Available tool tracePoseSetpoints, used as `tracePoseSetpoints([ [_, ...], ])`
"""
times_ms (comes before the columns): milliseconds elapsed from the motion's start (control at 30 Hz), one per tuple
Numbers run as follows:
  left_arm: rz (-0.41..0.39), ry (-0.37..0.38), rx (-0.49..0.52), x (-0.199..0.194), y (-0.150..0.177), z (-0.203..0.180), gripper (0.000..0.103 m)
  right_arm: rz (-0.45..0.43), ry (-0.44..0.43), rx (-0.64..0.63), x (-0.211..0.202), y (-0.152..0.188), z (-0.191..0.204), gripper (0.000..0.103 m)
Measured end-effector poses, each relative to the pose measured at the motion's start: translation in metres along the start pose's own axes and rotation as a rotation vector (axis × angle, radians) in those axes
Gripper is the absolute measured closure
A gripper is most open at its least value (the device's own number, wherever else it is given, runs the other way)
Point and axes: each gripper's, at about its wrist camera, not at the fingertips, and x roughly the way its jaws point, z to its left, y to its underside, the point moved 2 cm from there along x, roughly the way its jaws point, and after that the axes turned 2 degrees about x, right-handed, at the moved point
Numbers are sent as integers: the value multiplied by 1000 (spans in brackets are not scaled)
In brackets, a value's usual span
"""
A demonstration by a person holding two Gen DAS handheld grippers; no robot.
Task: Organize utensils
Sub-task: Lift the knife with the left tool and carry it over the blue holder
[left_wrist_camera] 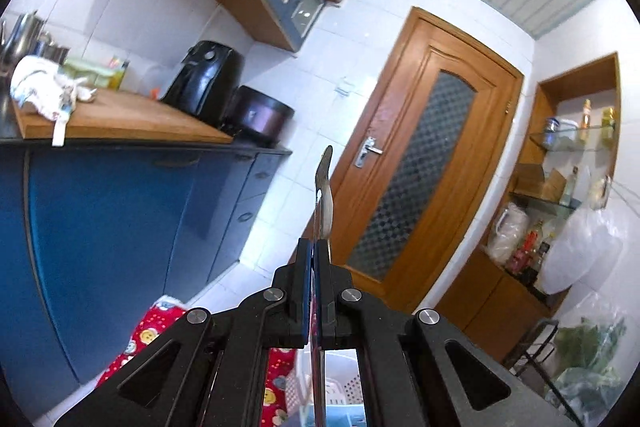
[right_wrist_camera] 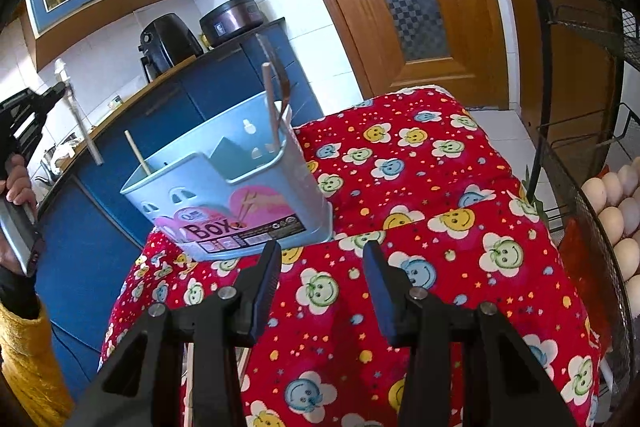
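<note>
Left wrist view: the left gripper (left_wrist_camera: 316, 259), its matte black fingers faced with blue pads, is pinched flat on a thin metal utensil (left_wrist_camera: 325, 195) whose slim handle juts up and forward, edge-on, held in the air against a glossy wooden door (left_wrist_camera: 424, 163) with a patterned frosted-glass panel. Beyond, a rounded black air fryer (left_wrist_camera: 204, 77) and a squat dark cooker (left_wrist_camera: 260, 119) stand on a dark countertop (left_wrist_camera: 132, 143) above smooth blue cabinets (left_wrist_camera: 108, 219); a crumpled white cloth (left_wrist_camera: 44, 89) lies on a wooden board (left_wrist_camera: 120, 117).

Right wrist view: the right gripper (right_wrist_camera: 320, 267) hangs with its ridged blue-padded fingers spread wide and nothing between them, just short of a pale blue plastic utensil box (right_wrist_camera: 224, 187), a tapered tub with small cut-out holes and a pink label. The box sits on a plush red cloth (right_wrist_camera: 432, 227) printed with smiling flower faces. Two pale wooden sticks (right_wrist_camera: 270, 103) stand in the box, one at its far right corner beside a dark curved utensil (right_wrist_camera: 280, 75), the other leaning at its left. At far left the left gripper (right_wrist_camera: 28, 107) holds its long metal utensil (right_wrist_camera: 80, 119) upright in the air, left of the box. A black wire-mesh basket (right_wrist_camera: 592, 247) of smooth pale eggs (right_wrist_camera: 612, 219) fills the right edge.
</note>
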Motion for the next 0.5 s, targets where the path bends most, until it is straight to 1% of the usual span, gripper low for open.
tracePoseSetpoints([
  [100,24,3,23,9,14,-14,102,-4,-4,-6,-3,2,2,57],
  [300,30,-20,104,25,46,-31,102,-1,-13,-15,-4,7,3,57],
  [500,43,-58,167,30,73,-34,102,9,-17,-5,0,11,2,57],
])
